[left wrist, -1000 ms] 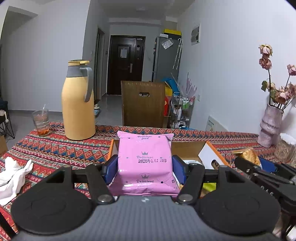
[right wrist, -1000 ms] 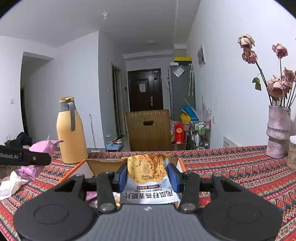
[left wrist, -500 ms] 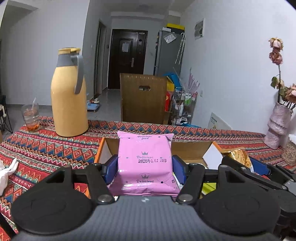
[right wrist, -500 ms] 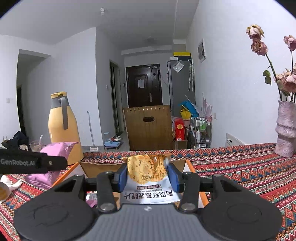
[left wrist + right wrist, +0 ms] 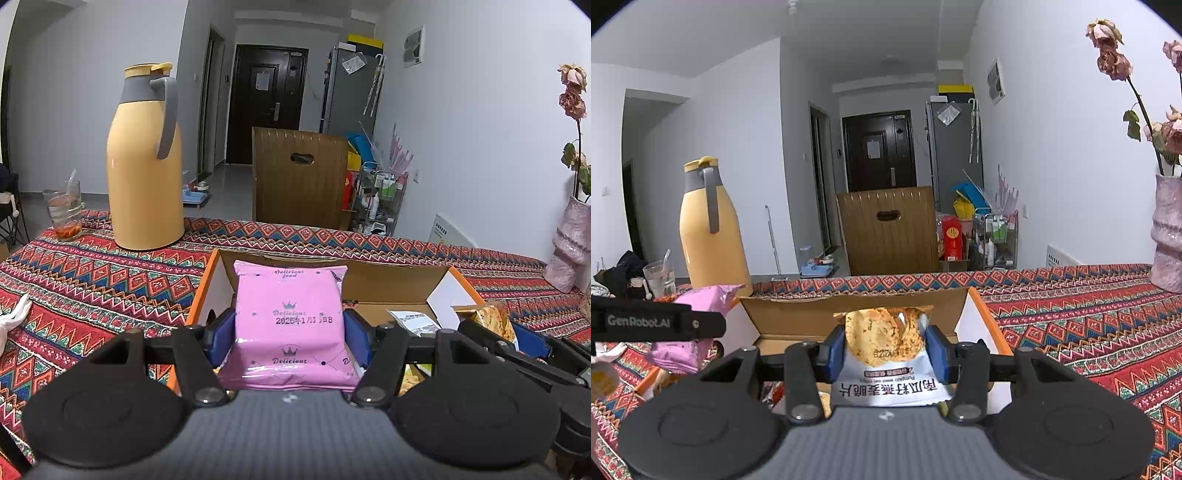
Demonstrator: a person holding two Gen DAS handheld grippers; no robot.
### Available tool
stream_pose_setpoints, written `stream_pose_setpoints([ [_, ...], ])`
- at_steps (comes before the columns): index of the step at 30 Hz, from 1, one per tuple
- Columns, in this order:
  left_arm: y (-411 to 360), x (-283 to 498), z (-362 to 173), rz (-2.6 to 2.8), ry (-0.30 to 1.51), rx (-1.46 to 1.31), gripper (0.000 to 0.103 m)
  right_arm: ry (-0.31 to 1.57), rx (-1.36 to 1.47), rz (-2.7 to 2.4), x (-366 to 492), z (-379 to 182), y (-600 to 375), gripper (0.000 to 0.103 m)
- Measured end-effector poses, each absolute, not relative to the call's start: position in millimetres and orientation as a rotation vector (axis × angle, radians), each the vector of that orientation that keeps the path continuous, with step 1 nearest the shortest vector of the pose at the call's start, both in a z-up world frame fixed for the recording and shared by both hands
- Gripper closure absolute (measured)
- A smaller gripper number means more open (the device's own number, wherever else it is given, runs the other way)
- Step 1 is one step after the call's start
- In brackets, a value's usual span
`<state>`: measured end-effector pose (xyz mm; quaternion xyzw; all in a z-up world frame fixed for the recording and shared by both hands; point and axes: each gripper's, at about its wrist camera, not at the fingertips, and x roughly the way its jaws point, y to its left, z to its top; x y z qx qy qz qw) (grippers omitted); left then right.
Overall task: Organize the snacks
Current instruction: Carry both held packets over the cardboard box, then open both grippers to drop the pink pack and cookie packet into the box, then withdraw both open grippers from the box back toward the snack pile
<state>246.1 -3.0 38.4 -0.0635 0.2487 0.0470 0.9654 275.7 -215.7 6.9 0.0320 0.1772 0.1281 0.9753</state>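
Patterned tablecloth (image 5: 92, 273) | left jaws clamp pink packet (image 5: 290, 325) | right jaws clamp cracker packet (image 5: 886, 350)

Glossy pink packet (image 5: 288, 325); matt cardboard box (image 5: 391, 280)

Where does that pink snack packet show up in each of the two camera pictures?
Left wrist view: the pink snack packet sits centre, clamped in the left hand-held gripper.
Right wrist view: same packet at far left, seen side-on.
Shared landmark: the tall yellow thermos jug behind.

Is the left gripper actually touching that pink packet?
Touching. The left wrist view shows the left gripper with both blue pads pressed against the pink packet.
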Motion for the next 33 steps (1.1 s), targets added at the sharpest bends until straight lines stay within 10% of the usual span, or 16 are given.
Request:
stream_pose_setpoints([
  [10, -1, 239, 40, 0.098, 0.471, -0.137, 0.04, 0.37, 0.059, 0.263, 276, 2, -214, 0.058],
  [13, 1, 233, 44, 0.102, 0.437, -0.148, 0.025, 0.371, 0.064, 0.255, 276, 2, -215, 0.056],
  [17, 3, 226, 49, 0.12, 0.395, -0.155, 0.0, 0.37, 0.084, 0.241, 276, 3, -221, 0.016],
  [20, 4, 226, 50, 0.118, 0.391, -0.172, 0.0, 0.367, 0.099, 0.229, 275, 2, -224, 0.0],
  [33, 6, 227, 48, 0.129, 0.407, -0.191, 0.0, 0.367, 0.086, 0.224, 271, 2, -222, 0.0],
])
